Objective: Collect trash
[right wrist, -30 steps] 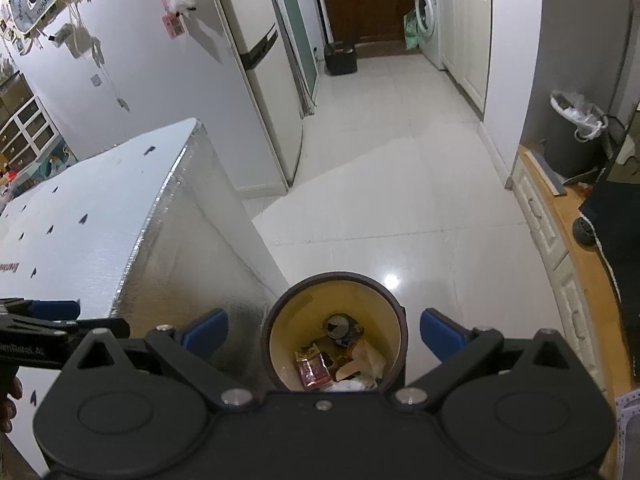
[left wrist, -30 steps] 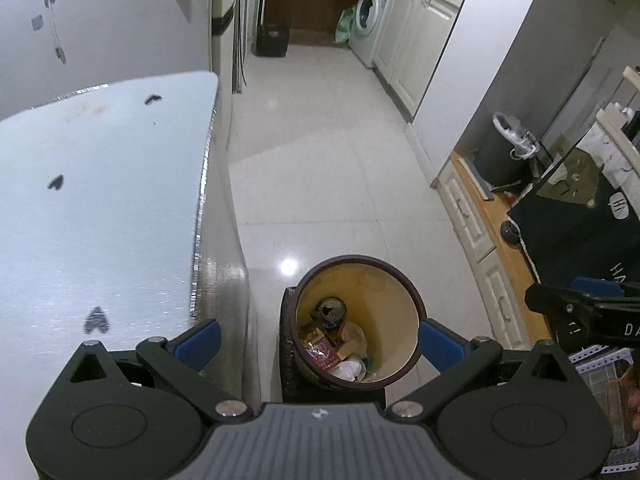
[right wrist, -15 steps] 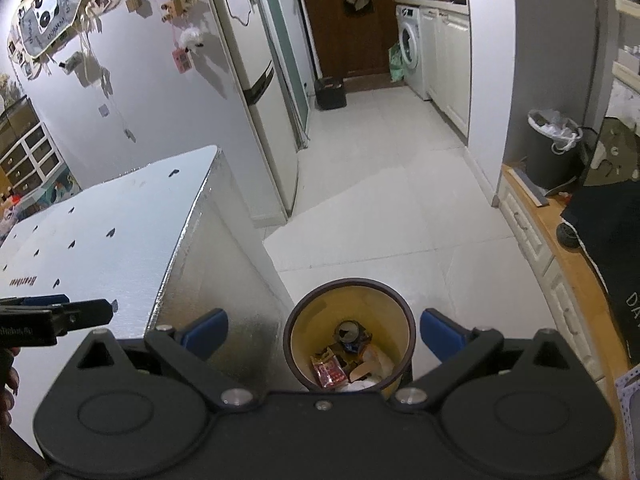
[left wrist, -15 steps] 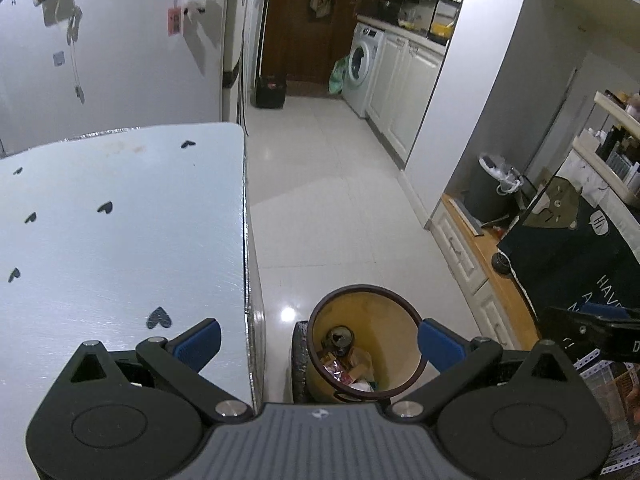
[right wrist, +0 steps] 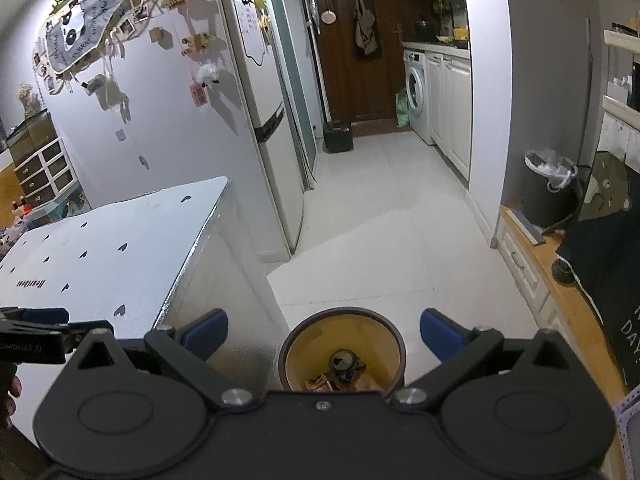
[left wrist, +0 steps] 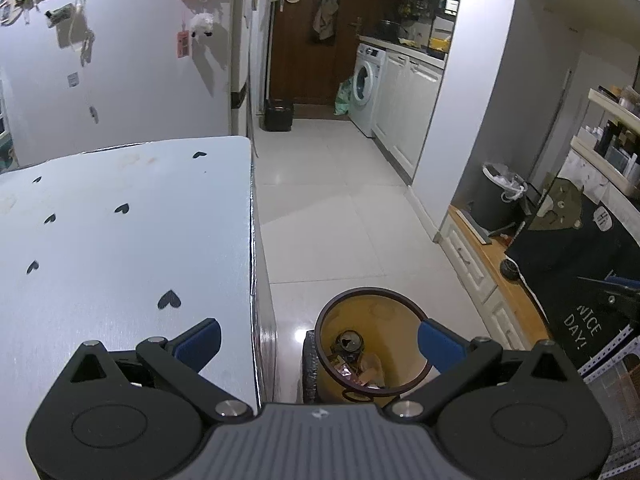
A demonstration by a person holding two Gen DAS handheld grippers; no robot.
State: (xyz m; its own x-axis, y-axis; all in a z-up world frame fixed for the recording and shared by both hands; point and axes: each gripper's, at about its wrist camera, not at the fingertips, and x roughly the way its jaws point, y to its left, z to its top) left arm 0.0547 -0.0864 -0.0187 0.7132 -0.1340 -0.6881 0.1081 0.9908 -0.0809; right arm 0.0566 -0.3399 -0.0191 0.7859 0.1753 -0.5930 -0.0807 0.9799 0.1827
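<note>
A round brown bin with a yellow inside point(left wrist: 372, 312) stands on the floor beside the silver table; it also shows in the right wrist view point(right wrist: 340, 328). It holds a crushed can point(left wrist: 351, 343) and wrappers point(left wrist: 366, 372). My left gripper point(left wrist: 319, 338) is open and empty, high above the bin and table edge. My right gripper point(right wrist: 324, 326) is open and empty, above the bin. The can shows in the right wrist view point(right wrist: 343, 361).
A silver table with black heart marks point(left wrist: 120, 248) fills the left. A fridge point(right wrist: 260, 112) stands behind it. A grey bin with a white bag point(left wrist: 500, 196) and a low wooden cabinet point(left wrist: 480, 264) are on the right. White tiled floor point(left wrist: 340, 208) runs toward a washing machine point(left wrist: 366, 84).
Both grippers have risen and tilted up, so the bin looks smaller and lower in both views. More of the kitchen and walls shows. Both stay open and empty.
</note>
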